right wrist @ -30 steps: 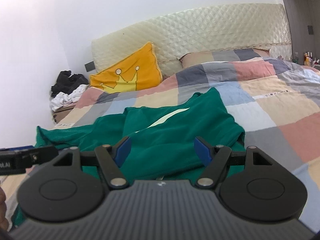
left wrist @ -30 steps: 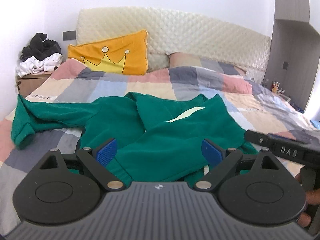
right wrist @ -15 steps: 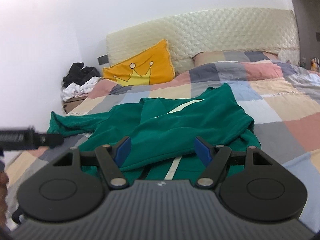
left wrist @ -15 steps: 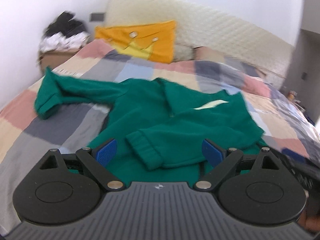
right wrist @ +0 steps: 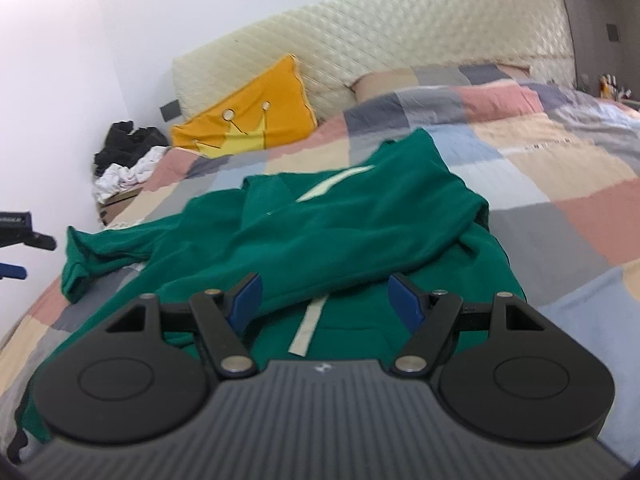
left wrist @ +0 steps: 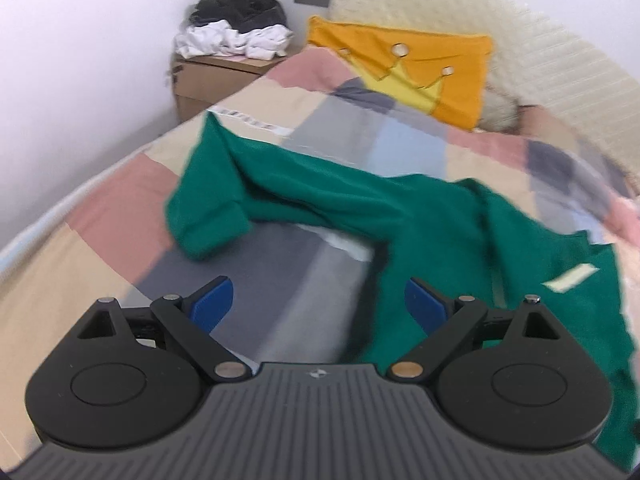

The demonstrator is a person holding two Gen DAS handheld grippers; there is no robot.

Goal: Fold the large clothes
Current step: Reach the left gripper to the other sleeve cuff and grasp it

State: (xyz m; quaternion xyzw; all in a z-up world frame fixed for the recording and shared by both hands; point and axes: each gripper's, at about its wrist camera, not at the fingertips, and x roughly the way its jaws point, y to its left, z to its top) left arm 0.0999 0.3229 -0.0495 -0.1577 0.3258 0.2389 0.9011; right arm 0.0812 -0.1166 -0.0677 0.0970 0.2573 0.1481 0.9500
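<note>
A large green sweatshirt with pale stripes lies crumpled on the patchwork bed cover. One sleeve is folded across its body; the other sleeve stretches out to the left, cuff doubled over. My left gripper is open and empty, hovering over bare cover near the sweatshirt's left edge, short of the sleeve. My right gripper is open and empty, just above the sweatshirt's near part. The left gripper shows at the left edge of the right wrist view.
An orange crown pillow leans on the quilted headboard. A cardboard box topped with black and white clothes stands by the wall at the bed's left. Small bottles sit far right.
My left gripper has swung left and now faces the outstretched sleeve and the bedside box. My right gripper has moved in a little over the sweatshirt. Both stay open.
</note>
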